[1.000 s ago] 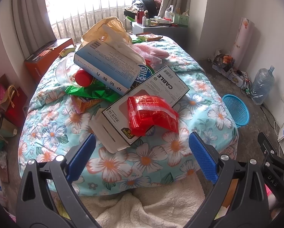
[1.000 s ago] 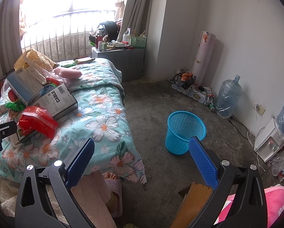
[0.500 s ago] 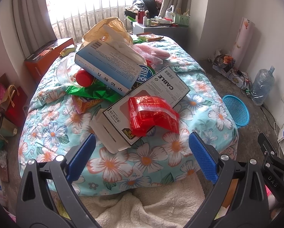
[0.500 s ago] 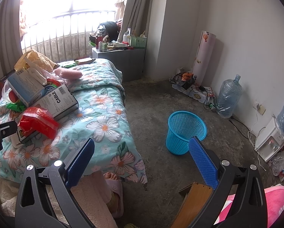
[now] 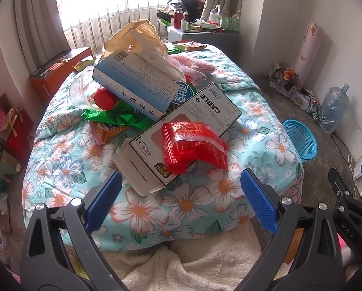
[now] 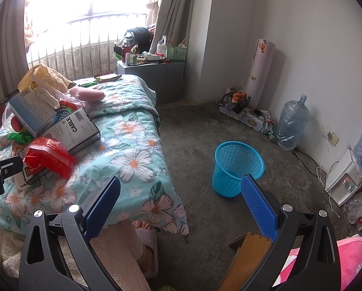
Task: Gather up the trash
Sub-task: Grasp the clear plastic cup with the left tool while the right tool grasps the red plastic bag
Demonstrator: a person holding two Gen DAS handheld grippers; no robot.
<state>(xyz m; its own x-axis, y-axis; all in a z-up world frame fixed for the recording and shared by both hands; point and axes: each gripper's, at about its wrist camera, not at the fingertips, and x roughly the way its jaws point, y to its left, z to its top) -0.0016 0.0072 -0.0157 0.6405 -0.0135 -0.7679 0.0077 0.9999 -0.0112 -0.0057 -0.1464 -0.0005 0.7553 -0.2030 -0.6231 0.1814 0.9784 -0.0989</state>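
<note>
Almost nothing has moved since the earlier frame: your left gripper (image 5: 181, 194) has crept a touch closer to the bed (image 5: 253, 111), and the right view is nearly the same.

Left gripper: fingers wide apart, holding nothing, hovering over the near edge of the bed just short of the trash pile. Right gripper (image 6: 181, 198): fingers also wide apart and holding nothing, aimed at the floor (image 6: 205, 126) between the bed and the blue basket (image 6: 236, 167).

The trash sits heaped on the flowered bedcover. Nearest you, a red plastic bag (image 5: 193, 143) lies on top of a white cable box (image 5: 188, 126) whose end flap hangs open toward you. Behind it a blue-and-white box (image 5: 135, 84) leans tilted on the heap, over a green wrapper (image 5: 118, 118) and an orange wrapper (image 5: 108, 131). A red cap (image 5: 106, 98) rests against a clear plastic cup (image 5: 78, 91) lying on its side. A yellow plastic bag (image 5: 132, 34) tops the back of the pile, with a pink wrap (image 5: 193, 63) to its right.

The blue basket stands upright on the floor, well apart from the bed. A water jug (image 6: 292, 123) stands by the wall. Your slippered foot (image 6: 144, 232) shows at the foot of the bed.
</note>
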